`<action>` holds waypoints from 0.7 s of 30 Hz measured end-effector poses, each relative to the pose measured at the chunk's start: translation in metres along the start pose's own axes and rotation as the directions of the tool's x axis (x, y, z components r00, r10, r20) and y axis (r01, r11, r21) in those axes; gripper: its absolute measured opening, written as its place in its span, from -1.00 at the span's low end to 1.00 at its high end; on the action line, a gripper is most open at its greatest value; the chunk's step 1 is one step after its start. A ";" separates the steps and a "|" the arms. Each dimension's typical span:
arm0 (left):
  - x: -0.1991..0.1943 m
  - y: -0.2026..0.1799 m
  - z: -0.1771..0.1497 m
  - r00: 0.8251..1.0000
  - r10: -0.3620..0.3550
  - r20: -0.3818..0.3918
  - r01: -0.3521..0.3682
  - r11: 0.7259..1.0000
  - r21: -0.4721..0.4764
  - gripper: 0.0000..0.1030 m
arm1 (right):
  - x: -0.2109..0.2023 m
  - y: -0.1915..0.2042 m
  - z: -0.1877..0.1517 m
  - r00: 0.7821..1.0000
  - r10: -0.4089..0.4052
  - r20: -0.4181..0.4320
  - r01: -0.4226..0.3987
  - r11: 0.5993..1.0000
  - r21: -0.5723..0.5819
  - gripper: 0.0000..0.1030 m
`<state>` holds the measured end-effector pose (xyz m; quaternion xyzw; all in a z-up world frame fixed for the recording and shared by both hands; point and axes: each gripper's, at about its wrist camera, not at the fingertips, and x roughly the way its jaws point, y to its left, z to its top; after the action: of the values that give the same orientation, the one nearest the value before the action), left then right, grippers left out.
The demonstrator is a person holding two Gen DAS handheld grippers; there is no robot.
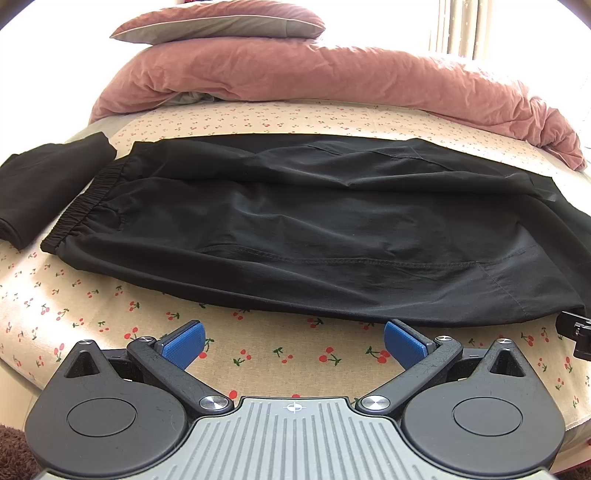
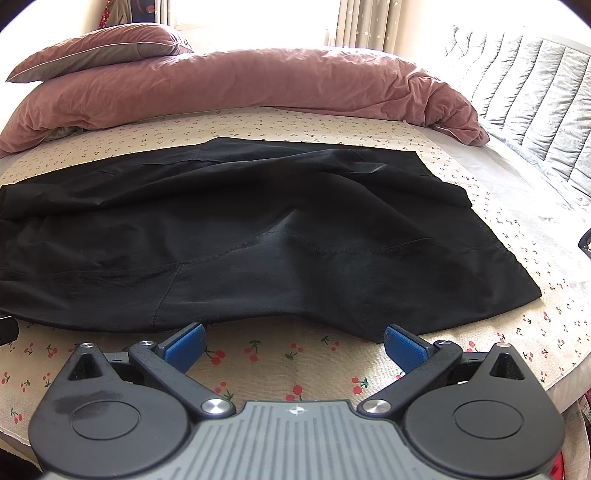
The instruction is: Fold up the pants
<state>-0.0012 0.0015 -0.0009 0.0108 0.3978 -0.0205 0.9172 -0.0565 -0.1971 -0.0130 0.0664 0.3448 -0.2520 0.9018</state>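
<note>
Black pants (image 1: 314, 221) lie flat across the bed (image 1: 277, 354) on the cherry-print sheet, waistband (image 1: 85, 205) at left, leg hems (image 2: 491, 236) at right, legs stacked lengthwise. Left tool (image 1: 293, 341) wide open, holding nothing, just near of the pants' near edge. Right tool (image 2: 293, 341) also wide open, empty, near the leg section's near edge. Second folded black garment (image 1: 44, 184) sits left of the waistband. Pink duvet (image 1: 332, 77) and pillow (image 1: 221, 22) bunched at far side.

A pink duvet (image 1: 332, 74) lies bunched along the far side of a cherry-print sheet (image 1: 110, 314), a pillow (image 1: 221, 22) on top; a grey quilt (image 2: 535, 92) lies at right.
</note>
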 end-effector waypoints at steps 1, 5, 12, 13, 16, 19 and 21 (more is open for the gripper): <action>0.000 0.001 0.000 1.000 0.000 -0.001 0.000 1.000 0.000 1.00 | 0.000 0.000 0.000 1.000 -0.001 0.000 0.001 1.000 0.000 1.00; 0.000 0.001 0.000 1.000 0.000 -0.002 0.000 1.000 -0.002 1.00 | 0.000 0.000 0.000 1.000 -0.002 -0.001 0.002 1.000 0.001 0.99; -0.001 0.006 0.002 1.000 -0.006 0.000 0.006 1.000 0.000 1.00 | 0.001 -0.005 0.004 1.000 -0.015 -0.007 0.015 1.000 0.001 0.99; -0.001 0.009 0.002 1.000 -0.013 0.005 0.013 1.000 -0.003 1.00 | 0.001 -0.008 0.005 1.000 -0.017 -0.004 0.017 1.000 0.003 0.99; -0.004 0.021 0.007 0.998 -0.024 0.050 0.025 1.000 -0.020 1.00 | -0.003 -0.021 0.011 0.999 -0.021 0.024 0.021 1.000 0.005 0.99; -0.007 0.034 0.013 0.994 -0.019 0.103 0.020 1.000 -0.012 1.00 | -0.003 -0.040 0.019 0.998 -0.045 0.033 0.044 0.999 0.019 0.99; -0.005 0.046 0.019 0.995 -0.033 0.090 0.033 0.999 -0.002 1.00 | -0.001 -0.055 0.023 0.998 -0.045 0.031 0.044 0.998 0.034 0.99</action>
<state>0.0113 0.0466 0.0166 0.0018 0.3561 -0.0354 0.9338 -0.0711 -0.2512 0.0079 0.0696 0.3274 -0.2787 0.9002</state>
